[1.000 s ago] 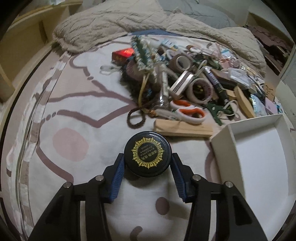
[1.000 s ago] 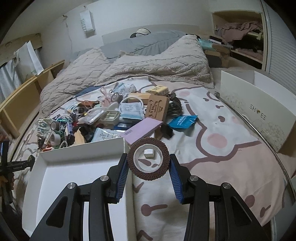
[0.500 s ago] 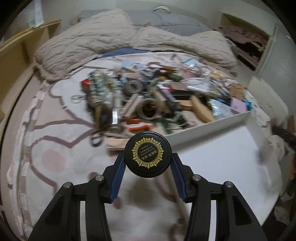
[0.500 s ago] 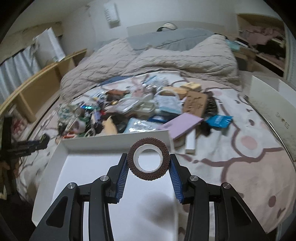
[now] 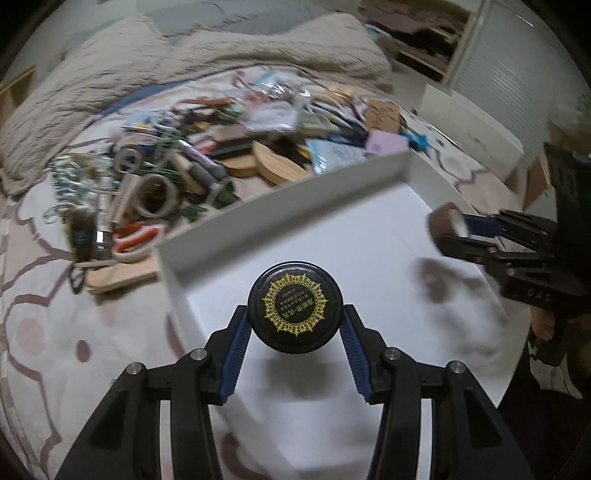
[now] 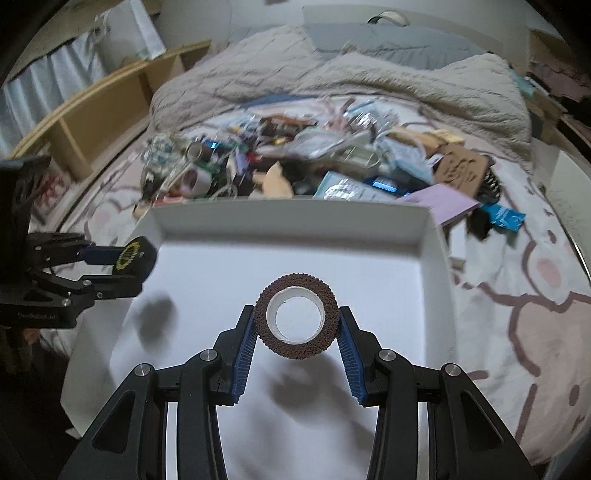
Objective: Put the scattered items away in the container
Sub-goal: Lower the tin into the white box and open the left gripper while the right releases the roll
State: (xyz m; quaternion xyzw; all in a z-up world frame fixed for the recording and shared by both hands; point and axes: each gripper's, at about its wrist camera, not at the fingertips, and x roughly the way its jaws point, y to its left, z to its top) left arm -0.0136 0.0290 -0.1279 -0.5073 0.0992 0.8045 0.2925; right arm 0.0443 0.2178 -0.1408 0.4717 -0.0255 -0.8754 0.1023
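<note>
A rumpled beige blanket (image 6: 369, 81) lies on the pink-patterned bedsheet (image 6: 517, 295), wooden shelving (image 6: 96, 122) standing beside the bed.

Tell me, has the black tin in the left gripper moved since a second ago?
Yes. The black tin, clamped in the left gripper, was over the bedsheet beside the white box; now it is over the box's floor.

Clutter pile (image 5: 221, 162): smeared by motion blur in both views, most items not identifiable. Gold lettering on black tin lid (image 5: 294, 308): too small to read. White box (image 6: 295, 229): near edge hidden behind gripper frames. Cabinet contents (image 5: 417, 33): dark, blurred, indistinct. Blanket (image 6: 369, 81): texture blurred.
</note>
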